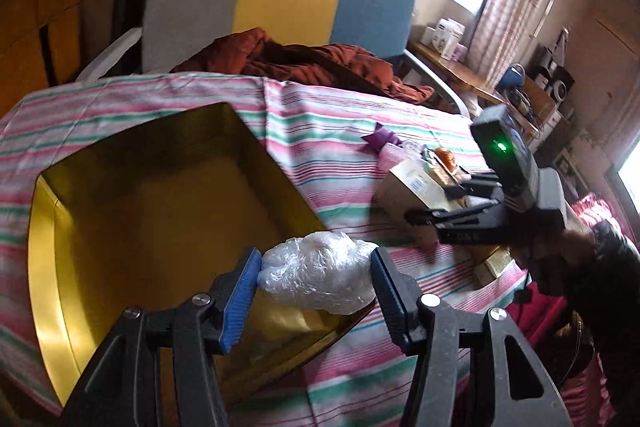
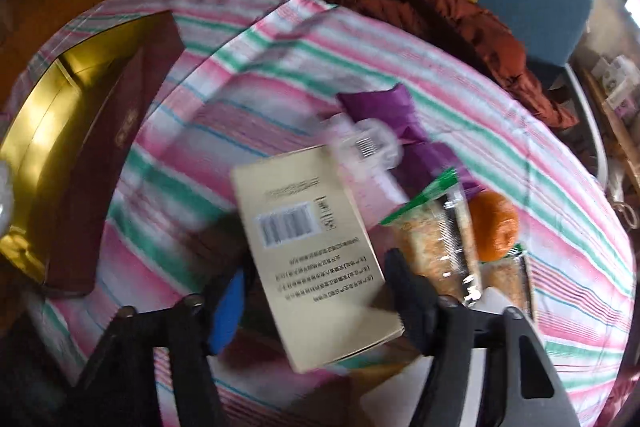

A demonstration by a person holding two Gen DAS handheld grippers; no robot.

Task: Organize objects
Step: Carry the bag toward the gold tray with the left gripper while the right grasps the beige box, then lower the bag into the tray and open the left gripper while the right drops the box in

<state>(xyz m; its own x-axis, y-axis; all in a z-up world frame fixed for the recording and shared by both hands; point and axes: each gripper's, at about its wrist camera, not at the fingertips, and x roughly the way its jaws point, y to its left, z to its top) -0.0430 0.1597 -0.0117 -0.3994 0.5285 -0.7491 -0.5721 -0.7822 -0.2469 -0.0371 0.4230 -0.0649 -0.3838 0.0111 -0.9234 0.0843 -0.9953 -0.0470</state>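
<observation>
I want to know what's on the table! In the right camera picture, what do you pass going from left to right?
Gold box → beige carton with a barcode → snack packet → orange fruit.

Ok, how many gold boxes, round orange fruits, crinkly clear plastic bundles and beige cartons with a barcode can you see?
gold box: 1
orange fruit: 1
clear plastic bundle: 1
beige carton with a barcode: 1
Total: 4
</observation>
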